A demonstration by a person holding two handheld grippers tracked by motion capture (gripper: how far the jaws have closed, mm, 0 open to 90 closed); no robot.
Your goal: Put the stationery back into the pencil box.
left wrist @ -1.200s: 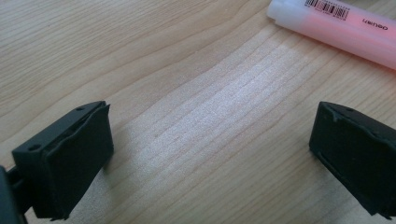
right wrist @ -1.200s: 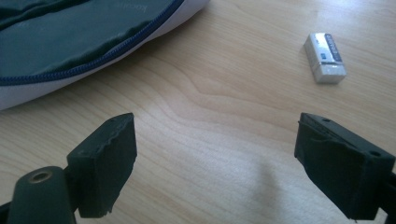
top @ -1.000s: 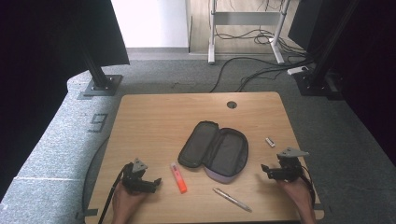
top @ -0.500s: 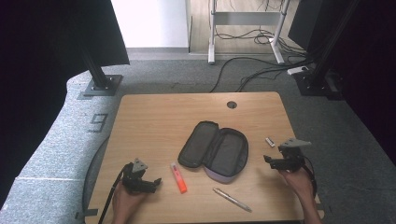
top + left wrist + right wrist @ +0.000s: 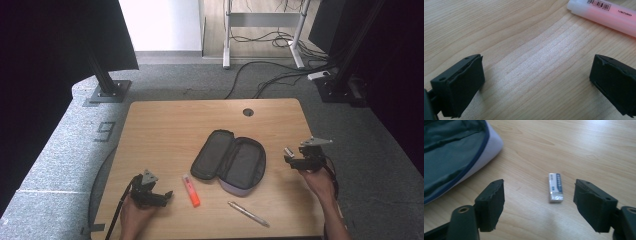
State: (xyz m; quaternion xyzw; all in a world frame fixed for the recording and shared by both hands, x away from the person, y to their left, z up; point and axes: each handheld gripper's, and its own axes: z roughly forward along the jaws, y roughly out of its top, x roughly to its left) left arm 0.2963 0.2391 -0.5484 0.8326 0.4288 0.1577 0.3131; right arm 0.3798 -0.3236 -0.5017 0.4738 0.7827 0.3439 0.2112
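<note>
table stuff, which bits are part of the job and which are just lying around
Part of the job:
- eraser, lying between the open jaws of the right tool
- highlighter, just ahead of the open left tool
- open pencil case

Lying about for now:
- pen, near the table's front edge
- floor cables beyond the table

A small white eraser [image 5: 555, 187] in a blue-printed paper sleeve lies flat on the wooden table [image 5: 165, 130], near the right side of an open pencil case [image 5: 230, 161] but apart from it. In the right gripper view it lies lengthwise, its bare white end toward the camera. An orange highlighter [image 5: 190, 190] with a pale cap lies flat left of the case.
</note>
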